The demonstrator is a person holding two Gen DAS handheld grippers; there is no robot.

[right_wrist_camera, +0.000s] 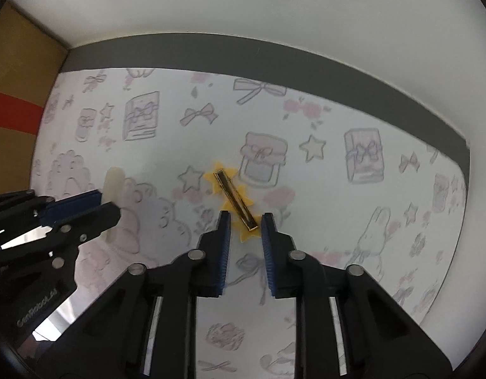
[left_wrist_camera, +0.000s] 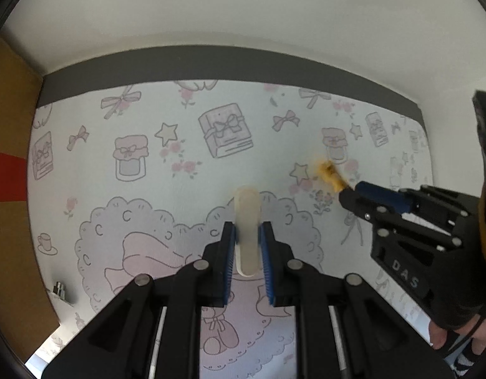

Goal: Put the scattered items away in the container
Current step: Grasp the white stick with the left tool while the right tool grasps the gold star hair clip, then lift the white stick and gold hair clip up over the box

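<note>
My left gripper (left_wrist_camera: 247, 230) points down at the patterned cloth and is shut on a cream, translucent oblong clip (left_wrist_camera: 247, 208) that stands out beyond its blue pads. The right wrist view shows the same left gripper (right_wrist_camera: 107, 202) and cream clip (right_wrist_camera: 113, 180) at the left. My right gripper (right_wrist_camera: 245, 218) has its pads closed against the lower end of a yellow star hair clip (right_wrist_camera: 232, 192) with a gold bar, which runs diagonally away from the tips. In the left wrist view the yellow clip (left_wrist_camera: 328, 173) is blurred and juts from the right gripper (left_wrist_camera: 350, 191).
A cloth with pink and grey drawings (left_wrist_camera: 180, 145) covers the table, with a dark grey band (left_wrist_camera: 243, 63) and a white wall behind it. A brown cardboard box with a red stripe (left_wrist_camera: 9, 158) stands at the left. A small metal object (left_wrist_camera: 60, 289) lies near the box.
</note>
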